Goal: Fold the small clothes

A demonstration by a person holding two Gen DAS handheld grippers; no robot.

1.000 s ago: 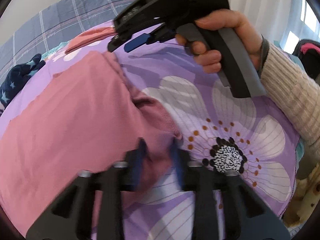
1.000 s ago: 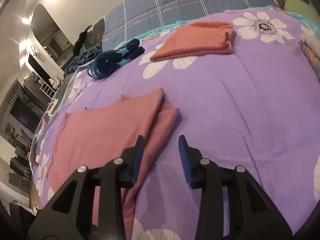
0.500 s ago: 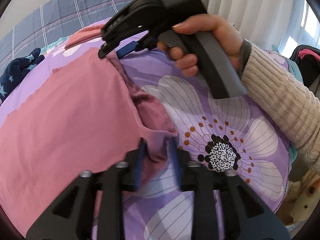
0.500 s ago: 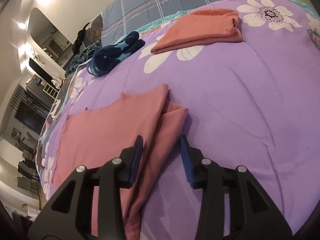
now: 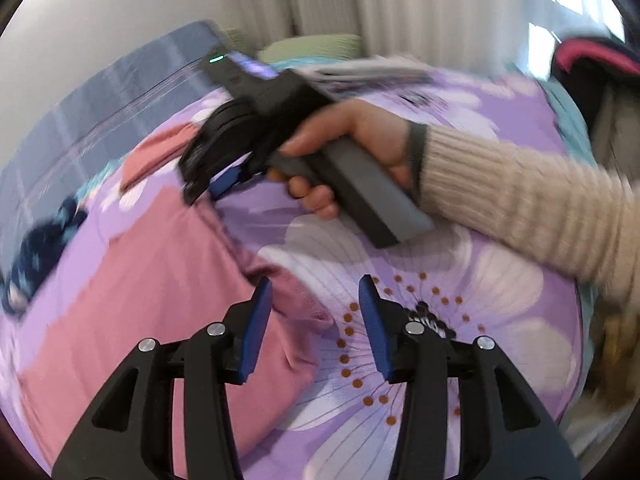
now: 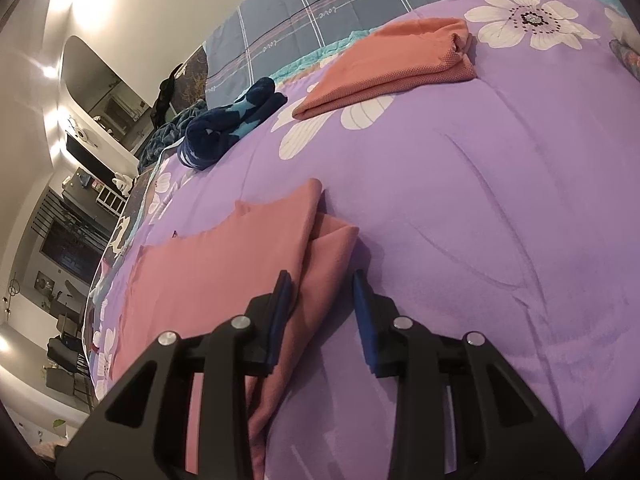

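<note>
- Lying flat on the purple floral quilt (image 6: 500,184), the pink garment (image 6: 224,264) shows a folded strip along its right edge.
- Our left gripper (image 5: 316,316) hovers spread over its rumpled corner, grasping nothing.
- Our right gripper (image 6: 322,312) straddles that strip, fingers parted, fabric unpinched.

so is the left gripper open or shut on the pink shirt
Open: the left gripper shows a wide gap between its blue pads, with the pink shirt hem lying loose there.
</note>
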